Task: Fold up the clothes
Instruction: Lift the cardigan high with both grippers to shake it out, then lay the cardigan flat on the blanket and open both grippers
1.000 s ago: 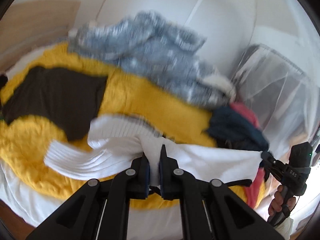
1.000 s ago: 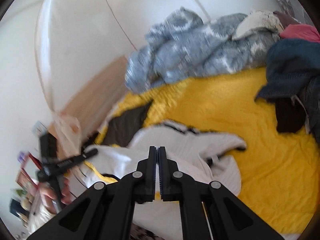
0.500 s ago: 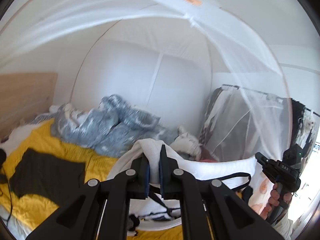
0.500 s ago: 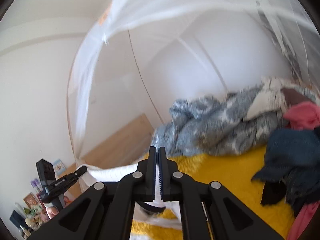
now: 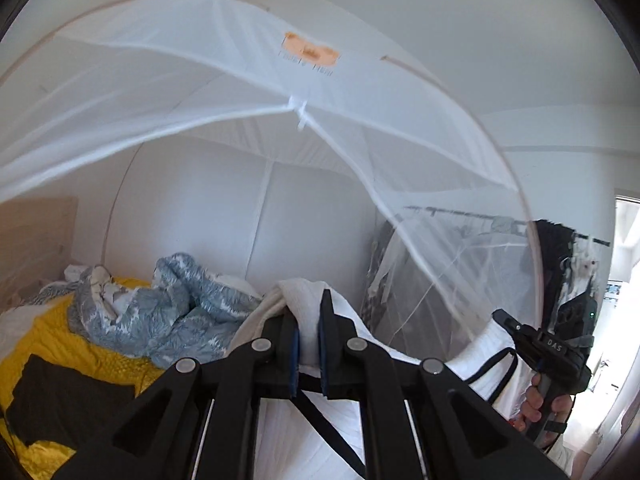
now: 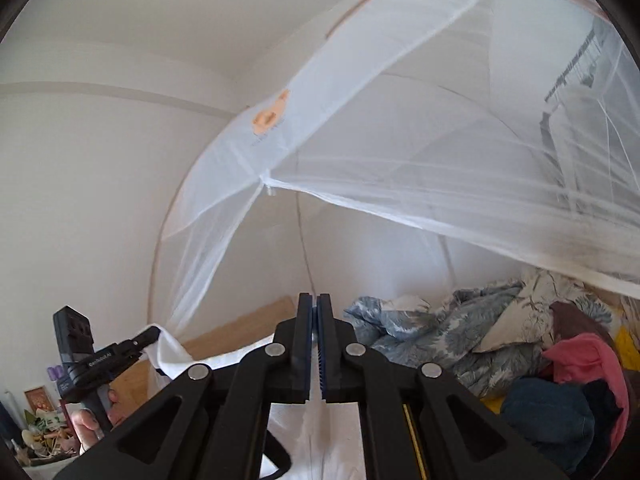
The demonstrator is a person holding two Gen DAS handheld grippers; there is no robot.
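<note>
both grippers (image 5: 307,320) pinching white garment (image 5: 304,296), lifted

White mosquito net (image 5: 240,92) over bed (image 5: 60,344)

The garment (image 5: 308,312) at the lower centre of the left view is white with thin black trim. The grippers are black with blue pads (image 5: 295,356). At the lower left, the bedcover (image 5: 52,340) is yellow, and a black cloth (image 5: 68,400) lies on it. The duvet (image 5: 168,312) has a blue and white leaf pattern. The net (image 5: 200,80) across the top is white with an orange label (image 5: 310,50). At the lower right of the right view lie a pink garment (image 6: 584,356) and a dark blue one (image 6: 548,408).
</note>
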